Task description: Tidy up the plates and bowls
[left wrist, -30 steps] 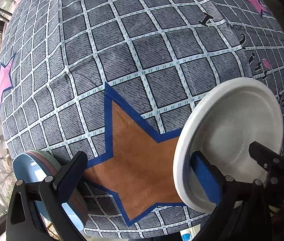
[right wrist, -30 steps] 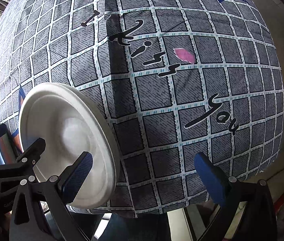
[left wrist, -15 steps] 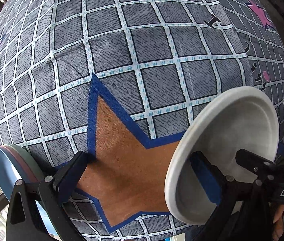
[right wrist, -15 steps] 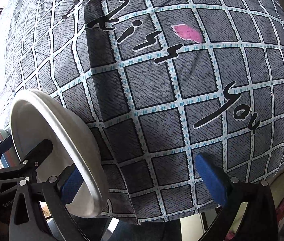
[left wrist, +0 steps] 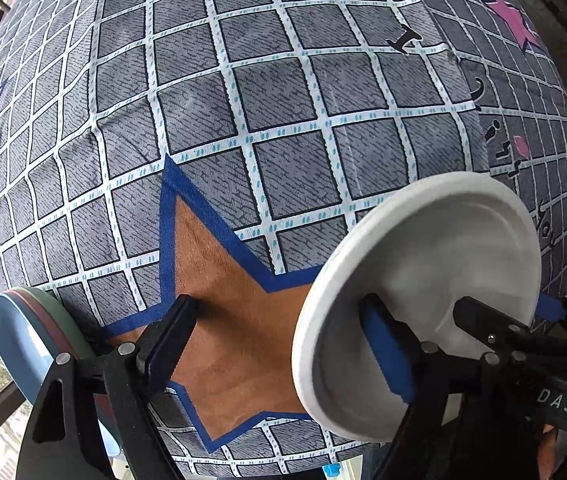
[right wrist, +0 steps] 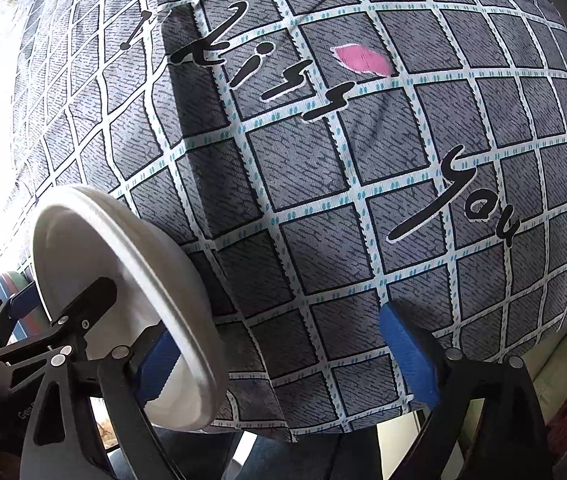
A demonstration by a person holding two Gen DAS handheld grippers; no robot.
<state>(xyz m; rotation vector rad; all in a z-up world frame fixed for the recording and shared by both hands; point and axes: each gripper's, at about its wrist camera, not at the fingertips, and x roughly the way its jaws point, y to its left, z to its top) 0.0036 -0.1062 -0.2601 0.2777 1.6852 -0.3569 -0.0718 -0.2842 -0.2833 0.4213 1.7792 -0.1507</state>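
Closing yet still spread, left gripper [left wrist: 277, 312] and right gripper [right wrist: 279, 328] sandwich the tilted white plate [left wrist: 443, 248], lower right; next likely needs a firm rim pinch.

white plate [right wrist: 123, 280] lower rim hidden behind hand-held gripper finger; blue plates [left wrist: 23, 332] edge-cropped.

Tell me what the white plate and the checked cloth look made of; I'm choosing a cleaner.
White plate: looks like matte plastic or melamine, with no glossy highlights, though unglazed ceramic isn't ruled out. Checked cloth: woven printed fabric, creased and draped.
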